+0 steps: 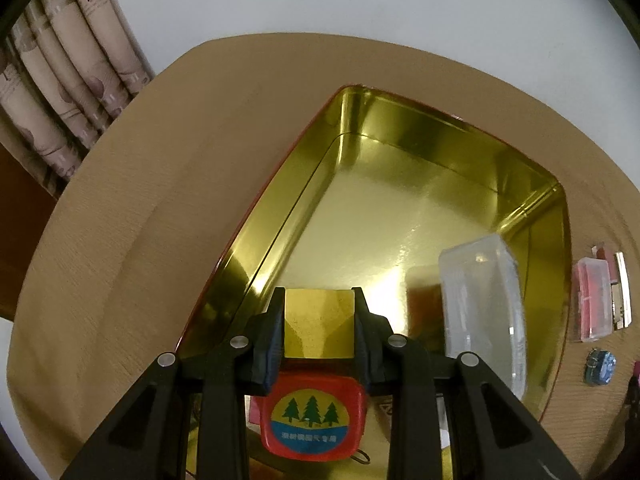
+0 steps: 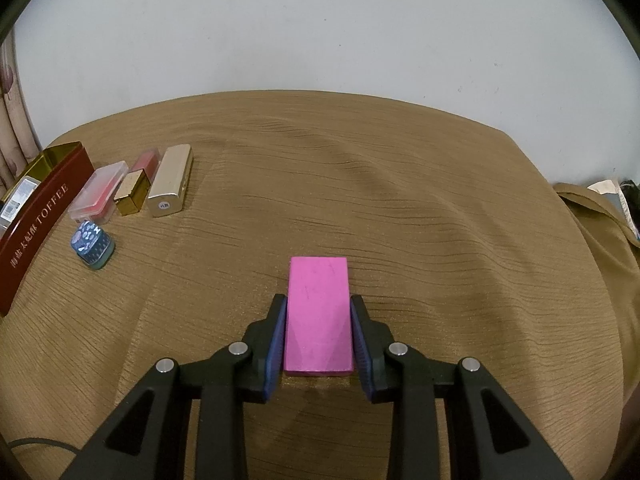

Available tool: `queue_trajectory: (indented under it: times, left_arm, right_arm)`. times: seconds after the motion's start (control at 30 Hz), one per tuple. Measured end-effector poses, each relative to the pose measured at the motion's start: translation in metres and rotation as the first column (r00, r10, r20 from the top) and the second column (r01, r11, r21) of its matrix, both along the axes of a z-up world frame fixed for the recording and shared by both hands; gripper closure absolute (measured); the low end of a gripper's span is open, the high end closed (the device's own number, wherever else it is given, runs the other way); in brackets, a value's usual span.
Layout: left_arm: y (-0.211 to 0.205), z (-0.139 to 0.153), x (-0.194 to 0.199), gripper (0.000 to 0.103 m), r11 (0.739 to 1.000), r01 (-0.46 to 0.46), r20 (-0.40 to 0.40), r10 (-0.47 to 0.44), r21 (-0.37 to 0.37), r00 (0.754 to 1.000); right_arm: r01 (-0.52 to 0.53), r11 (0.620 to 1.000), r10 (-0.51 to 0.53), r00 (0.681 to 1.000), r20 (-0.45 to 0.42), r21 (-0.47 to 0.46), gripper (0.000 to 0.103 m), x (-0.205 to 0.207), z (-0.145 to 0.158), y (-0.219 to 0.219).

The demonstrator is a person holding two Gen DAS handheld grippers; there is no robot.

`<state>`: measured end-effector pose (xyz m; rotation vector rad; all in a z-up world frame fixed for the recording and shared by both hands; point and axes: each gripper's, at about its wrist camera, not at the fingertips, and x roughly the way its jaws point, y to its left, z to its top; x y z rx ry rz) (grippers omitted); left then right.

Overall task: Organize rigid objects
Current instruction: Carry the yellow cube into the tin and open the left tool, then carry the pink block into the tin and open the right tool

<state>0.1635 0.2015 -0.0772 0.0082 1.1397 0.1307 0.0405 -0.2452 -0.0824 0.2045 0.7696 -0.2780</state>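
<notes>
The left gripper (image 1: 319, 328) is clamped on a red tape measure (image 1: 314, 416) with a pine-tree label, its pads pressed to the case's sides, and it hangs over the near end of the open gold tin (image 1: 420, 148). By the look of it, the step in hand is setting that tape measure down inside the tin. To do it well, the person should lower it until the case rests flat on the tin floor before letting the jaws part, and keep it left of the clear plastic box (image 1: 482, 312) already lying inside at the right, so the two do not knock. A straight lift out afterwards should avoid dragging the tin's wall.

The right gripper (image 2: 319, 332) has its jaws closed against the long sides of a pink block (image 2: 319, 312), which lies flat on the cloth-covered desk (image 2: 440, 208); whether it is squeezed firmly or merely touched is hard to tell.

Farther off, just outside the tin's red wall, wait a blue patterned roll (image 2: 93, 250), a pink-lidded case (image 2: 98, 192), a gold lipstick (image 2: 132, 194) and a champagne power bank (image 2: 170, 186).
</notes>
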Motion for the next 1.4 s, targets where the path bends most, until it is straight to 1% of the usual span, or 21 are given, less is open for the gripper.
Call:
queue_trajectory:
  times: [0.07, 0.17, 0.23, 0.3, 0.37, 0.53, 0.7, 0.77, 0.83, 0.97, 1.03, 1.13, 1.17, 1.23, 1.4]
  left_arm:
    - [0.003, -0.004, 0.001, 0.076, 1.0, -0.003, -0.005, 0.003, -0.004, 1.0]
    - [0.0, -0.004, 0.001, 0.076, 1.0, 0.011, 0.001, -0.011, 0.015, 1.0]
    - [0.0, -0.003, 0.001, 0.075, 1.0, 0.015, 0.007, -0.015, 0.009, 1.0]
    - [-0.001, -0.002, 0.0, 0.073, 1.0, 0.017, 0.016, -0.017, 0.01, 1.0]
    - [-0.001, 0.0, -0.002, 0.073, 1.0, 0.018, 0.022, -0.019, 0.021, 1.0]
    - [-0.003, 0.009, -0.012, 0.073, 1.0, 0.024, 0.054, -0.025, 0.02, 0.998]
    - [-0.009, 0.023, -0.028, 0.07, 0.997, 0.032, 0.107, -0.039, 0.069, 0.994]
    - [-0.009, 0.031, -0.037, 0.068, 0.996, 0.034, 0.134, -0.045, 0.082, 0.99]
    - [-0.008, 0.038, -0.049, 0.061, 0.995, 0.033, 0.156, -0.047, 0.09, 0.987]
    - [-0.003, 0.05, -0.069, 0.055, 0.996, 0.024, 0.185, -0.038, 0.08, 0.982]
    - [0.002, 0.055, -0.08, 0.049, 0.997, 0.01, 0.193, -0.026, 0.083, 0.981]
    - [0.016, 0.064, -0.093, 0.042, 0.997, 0.001, 0.202, -0.016, 0.075, 0.979]
    - [0.02, 0.066, -0.097, 0.04, 0.997, 0.0, 0.208, -0.017, 0.078, 0.978]
    - [0.026, 0.07, -0.105, 0.033, 0.995, -0.011, 0.218, -0.01, 0.095, 0.976]
    - [0.041, 0.068, -0.105, 0.031, 0.993, -0.054, 0.213, 0.032, 0.101, 0.977]
  right_arm:
    - [0.001, 1.0, -0.001, 1.0, -0.002, -0.004, 0.071, 0.0, -0.001, 0.001]
    - [0.002, 1.0, -0.002, 1.0, -0.002, -0.007, 0.071, 0.0, 0.0, 0.003]
    - [0.002, 1.0, -0.002, 1.0, -0.002, -0.008, 0.071, 0.0, 0.0, 0.003]
    - [0.002, 1.0, -0.002, 1.0, -0.003, -0.009, 0.071, 0.001, 0.0, 0.003]
    - [0.001, 1.0, -0.002, 1.0, -0.003, -0.01, 0.071, 0.001, 0.0, 0.004]
    - [0.001, 1.0, -0.001, 1.0, -0.004, -0.013, 0.071, 0.0, 0.0, 0.004]
    - [0.001, 1.0, -0.001, 1.0, -0.004, -0.014, 0.071, 0.0, 0.0, 0.005]
    - [0.001, 1.0, -0.001, 1.0, -0.004, -0.014, 0.071, 0.0, 0.001, 0.005]
    - [0.001, 1.0, -0.001, 1.0, -0.004, -0.012, 0.071, 0.0, 0.001, 0.005]
    - [0.001, 1.0, -0.001, 1.0, -0.004, -0.011, 0.071, 0.0, 0.0, 0.005]
    - [0.001, 1.0, -0.001, 1.0, -0.003, -0.008, 0.072, 0.0, 0.0, 0.005]
    - [0.002, 1.0, -0.002, 1.0, -0.002, -0.005, 0.072, -0.001, 0.0, 0.003]
    - [0.002, 1.0, -0.002, 1.0, -0.002, -0.005, 0.072, -0.001, 0.0, 0.003]
    - [0.004, 1.0, -0.004, 1.0, -0.002, -0.006, 0.073, -0.002, 0.0, 0.003]
    - [0.02, 1.0, -0.02, 1.0, -0.014, -0.022, 0.073, -0.001, 0.002, 0.007]
